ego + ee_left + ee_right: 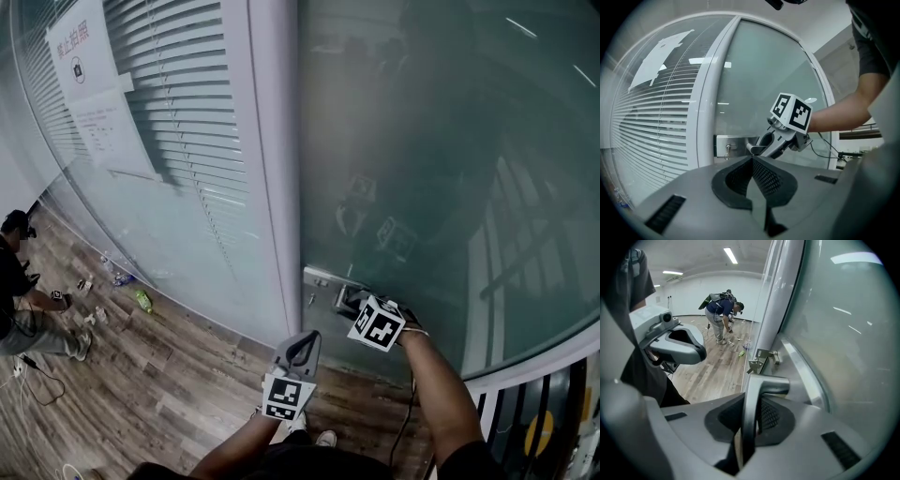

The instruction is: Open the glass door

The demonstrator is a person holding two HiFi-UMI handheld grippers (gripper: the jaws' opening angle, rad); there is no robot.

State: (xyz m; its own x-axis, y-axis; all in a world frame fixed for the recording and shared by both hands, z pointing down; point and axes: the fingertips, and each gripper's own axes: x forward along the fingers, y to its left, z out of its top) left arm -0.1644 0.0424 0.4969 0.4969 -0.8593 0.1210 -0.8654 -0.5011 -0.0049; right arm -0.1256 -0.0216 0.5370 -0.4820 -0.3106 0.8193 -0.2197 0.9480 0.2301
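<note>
clamping the door handle (771, 384), the right hand-held gripper (749, 414) has narrow jaws; the left hand-held gripper (752, 161) is closed, empty.

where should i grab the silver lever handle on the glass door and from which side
Grip the silver metal lever handle on its long flat bar, away from the pivot, coming from in front of the door, pads on its two flat sides, as the right tongs do.

Head view steeply down, left gripper view approx level, right gripper view close-up, all share handle (768, 384)
</note>
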